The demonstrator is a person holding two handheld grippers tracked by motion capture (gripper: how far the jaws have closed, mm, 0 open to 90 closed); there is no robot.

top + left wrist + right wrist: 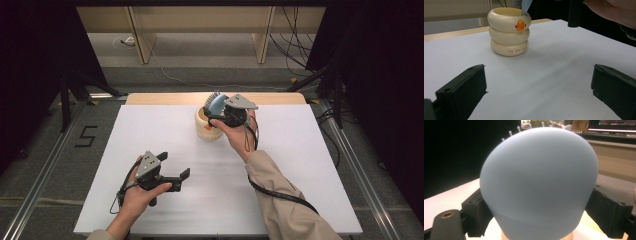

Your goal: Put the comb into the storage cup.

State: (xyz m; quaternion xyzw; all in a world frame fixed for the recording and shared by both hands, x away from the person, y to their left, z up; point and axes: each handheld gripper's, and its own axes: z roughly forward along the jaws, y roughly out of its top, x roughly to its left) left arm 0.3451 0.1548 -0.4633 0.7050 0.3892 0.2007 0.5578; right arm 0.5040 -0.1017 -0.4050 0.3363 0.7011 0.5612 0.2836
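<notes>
A pale blue hairbrush [539,185] stands head up between the right gripper's fingers [610,206], handle down in a cream ringed holder [509,31] with an orange duck beak.

A white table [280,165] carries a cream ringed holder [206,128].

The hairbrush [537,185] handle sits hidden inside the holder [509,37] — bristles barely visible.

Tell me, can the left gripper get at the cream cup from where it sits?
Probably yes: the left gripper is open, with bare white table between it and the cup. The right gripper holds the blue brush above it.
</notes>
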